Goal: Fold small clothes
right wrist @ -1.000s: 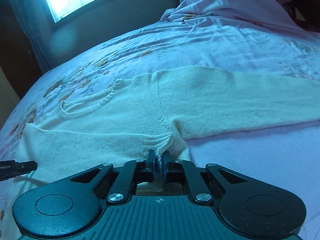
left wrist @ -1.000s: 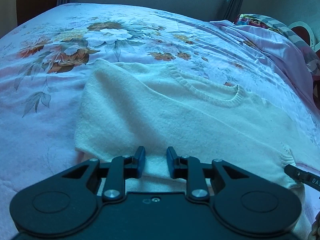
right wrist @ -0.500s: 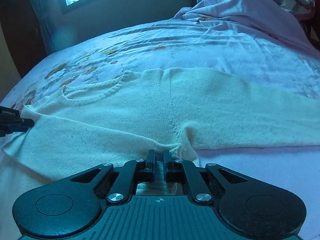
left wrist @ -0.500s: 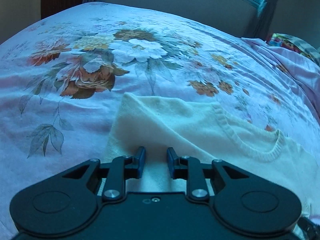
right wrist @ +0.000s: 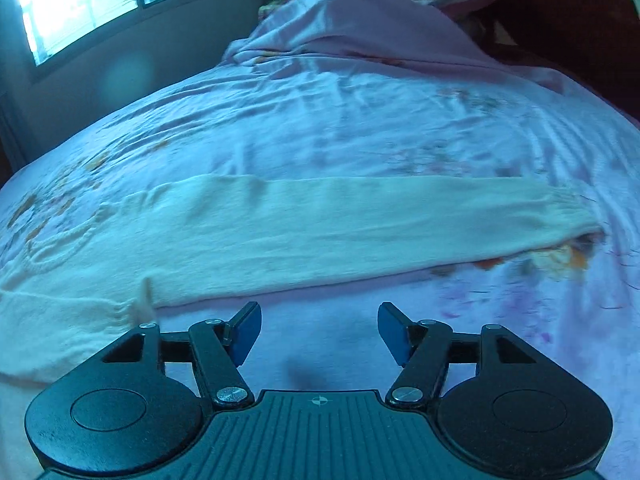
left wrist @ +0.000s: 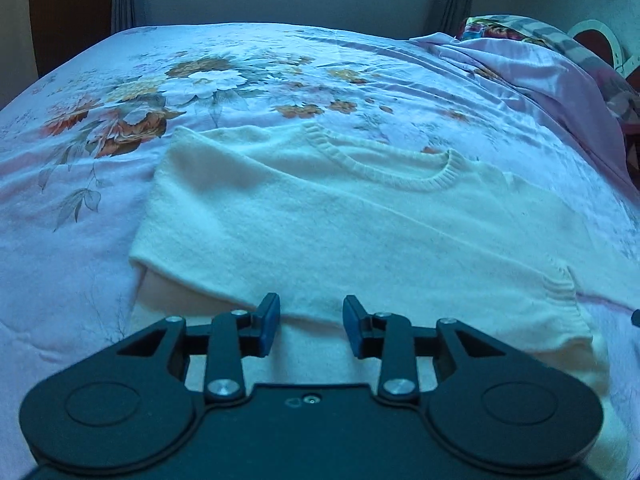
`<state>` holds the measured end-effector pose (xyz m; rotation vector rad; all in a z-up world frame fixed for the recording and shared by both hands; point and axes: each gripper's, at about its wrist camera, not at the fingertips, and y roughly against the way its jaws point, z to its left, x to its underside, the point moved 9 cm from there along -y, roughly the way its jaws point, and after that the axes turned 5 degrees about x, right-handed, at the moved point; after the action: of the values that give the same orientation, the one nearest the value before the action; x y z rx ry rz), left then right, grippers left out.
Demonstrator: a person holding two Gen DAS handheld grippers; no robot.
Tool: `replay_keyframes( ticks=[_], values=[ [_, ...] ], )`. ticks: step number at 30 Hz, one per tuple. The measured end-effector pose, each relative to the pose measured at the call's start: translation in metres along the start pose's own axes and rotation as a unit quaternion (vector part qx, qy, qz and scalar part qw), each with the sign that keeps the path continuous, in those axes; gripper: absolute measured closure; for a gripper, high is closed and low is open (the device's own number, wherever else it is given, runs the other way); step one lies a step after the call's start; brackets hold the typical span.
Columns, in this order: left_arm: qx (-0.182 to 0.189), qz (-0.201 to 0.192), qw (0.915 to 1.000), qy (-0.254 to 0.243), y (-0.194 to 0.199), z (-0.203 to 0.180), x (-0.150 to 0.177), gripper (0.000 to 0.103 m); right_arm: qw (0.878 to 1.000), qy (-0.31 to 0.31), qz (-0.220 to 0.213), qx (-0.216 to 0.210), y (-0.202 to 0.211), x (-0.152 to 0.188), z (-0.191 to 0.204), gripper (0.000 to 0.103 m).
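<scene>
Cream knit, a small sweater (left wrist: 340, 220) lies flat on a pink flowered bedspread (left wrist: 80, 208), ribbed neckline toward the far side of the bed. One sleeve is folded across the body, and its ribbed cuff (left wrist: 560, 292) sits near the sweater's right edge in the left wrist view. The other sleeve (right wrist: 360, 224) stretches straight out over the bedspread in the right wrist view, ending in a gathered cuff (right wrist: 568, 208).

No brand, label or writing can be read on the sweater, bedding or tools.

The left gripper (left wrist: 311, 326) hovers at the sweater's near hem with its blue-padded fingers (left wrist: 270, 322) parted by a moderate gap and nothing between them. The right gripper (right wrist: 319, 332) is spread wide and empty, over bare bedspread just below the outstretched sleeve.

The right wrist view is smeared, so the flower print under the far cuff is hard to make out. A crumpled pink sheet (left wrist: 540, 68) and a patterned pillow (left wrist: 520, 28) sit at the head of the bed, the pillow mostly covered. The sweater's near hem is hidden behind the left tool's body.
</scene>
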<state>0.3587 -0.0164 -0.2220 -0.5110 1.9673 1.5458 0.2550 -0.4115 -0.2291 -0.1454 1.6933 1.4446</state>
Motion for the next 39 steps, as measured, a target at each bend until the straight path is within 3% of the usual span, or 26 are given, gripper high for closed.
replay_keyframes(
  ticks=[3,9,14,15,16,18,21,24,26,30,34,37,39],
  values=[
    [-0.006,0.003,1.0000,0.002,0.001,-0.005,0.008,0.069,0.996,-0.077,0.013,0.030,-0.008,-0.009,-0.059,0.039],
    [-0.014,0.005,0.9999,-0.004,0.001,-0.011,0.011,0.067,0.980,-0.175,0.009,0.091,-0.027,-0.036,-0.150,0.058],
    [-0.026,0.004,0.9997,-0.003,-0.003,-0.013,0.010,0.066,0.971,-0.213,-0.001,0.107,-0.045,-0.056,-0.181,0.059],
    [-0.027,0.003,0.9996,-0.002,-0.004,-0.013,0.009,0.066,0.969,-0.220,-0.005,0.110,-0.047,-0.059,-0.185,0.066],
    [-0.029,0.003,0.9996,0.000,-0.005,-0.013,0.008,0.065,0.967,-0.227,-0.008,0.112,-0.051,-0.062,-0.187,0.081],
    [-0.031,0.004,0.9995,0.003,-0.007,-0.013,0.007,0.066,0.963,-0.249,-0.009,0.106,-0.055,-0.064,-0.191,0.097],
    [-0.029,0.003,0.9995,0.006,-0.007,-0.012,0.005,0.066,0.962,-0.260,-0.027,0.081,-0.052,-0.072,-0.183,0.100],
    [-0.020,-0.001,0.9997,0.018,-0.003,-0.010,0.003,0.067,0.973,-0.222,-0.054,0.014,-0.034,-0.088,-0.134,0.100],
    [-0.010,-0.001,0.9995,0.029,0.001,-0.008,0.001,0.067,0.978,-0.189,-0.066,-0.049,-0.019,-0.100,-0.078,0.100],
    [0.003,-0.011,0.9989,0.045,0.017,0.002,-0.005,0.067,0.975,-0.099,-0.074,-0.187,0.017,-0.097,0.074,0.100],
    [0.010,-0.020,0.9976,0.065,0.036,0.024,-0.009,0.067,0.950,-0.003,-0.041,-0.310,0.052,-0.043,0.218,0.100],
    [0.025,-0.018,0.9940,0.105,0.045,0.047,-0.006,0.067,0.933,0.070,0.009,-0.354,0.060,0.022,0.281,0.100],
    [0.043,-0.011,0.9900,0.134,0.046,0.060,-0.002,0.067,0.922,0.119,0.067,-0.363,0.053,0.075,0.306,0.099]
  ],
)
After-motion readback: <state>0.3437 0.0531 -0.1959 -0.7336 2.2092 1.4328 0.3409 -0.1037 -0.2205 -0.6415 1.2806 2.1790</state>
